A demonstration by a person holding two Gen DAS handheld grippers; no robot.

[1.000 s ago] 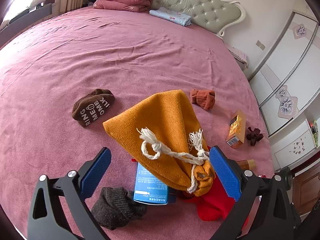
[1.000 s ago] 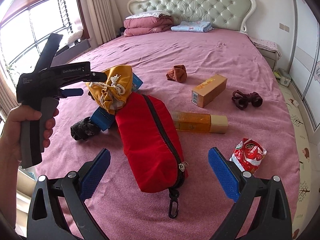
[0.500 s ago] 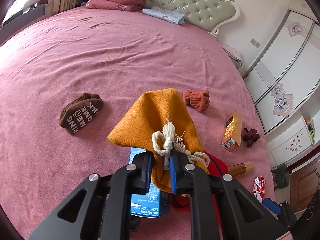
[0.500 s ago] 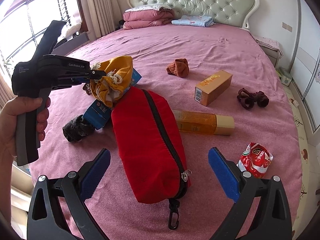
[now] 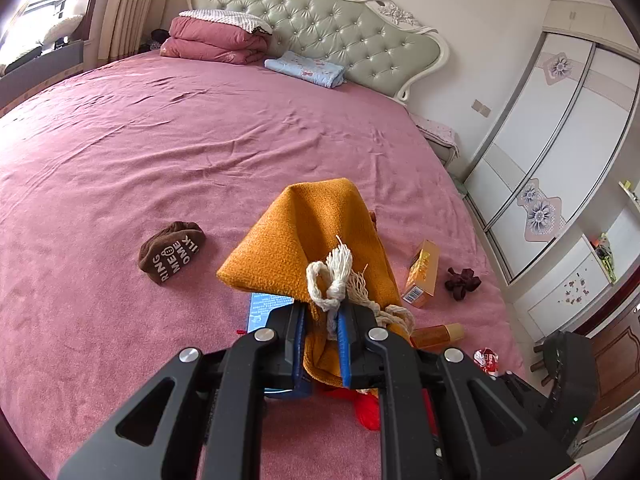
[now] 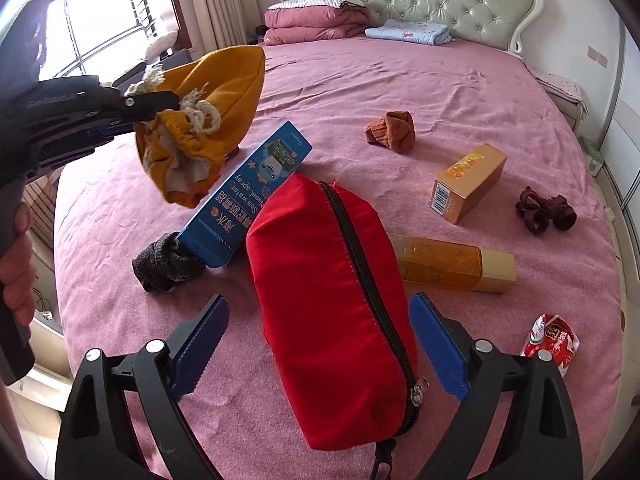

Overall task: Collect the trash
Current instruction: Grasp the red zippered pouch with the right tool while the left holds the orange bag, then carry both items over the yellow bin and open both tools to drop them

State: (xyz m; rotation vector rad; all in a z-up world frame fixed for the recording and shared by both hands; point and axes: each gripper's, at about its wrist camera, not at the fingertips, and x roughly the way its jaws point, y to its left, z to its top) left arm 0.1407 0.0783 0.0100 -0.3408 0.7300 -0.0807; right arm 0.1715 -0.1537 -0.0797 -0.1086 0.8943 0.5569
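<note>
Upper left of the right wrist view, our left gripper (image 6: 136, 114) is clenched on the yellow drawstring pouch (image 6: 208, 120), lifted off the bed (image 6: 400, 88). Our right gripper (image 6: 320, 354), jaws closing, straddles the red zip bag (image 6: 320, 280) without pressing it. Risk: the pouch's thin gathered neck may slip free.

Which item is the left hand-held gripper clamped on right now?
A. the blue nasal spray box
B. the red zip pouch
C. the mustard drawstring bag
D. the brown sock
C: the left hand-held gripper is shut on the mouth of the mustard drawstring bag, by its knotted white cord, and the bag hangs lifted off the bed in the right wrist view.
</note>
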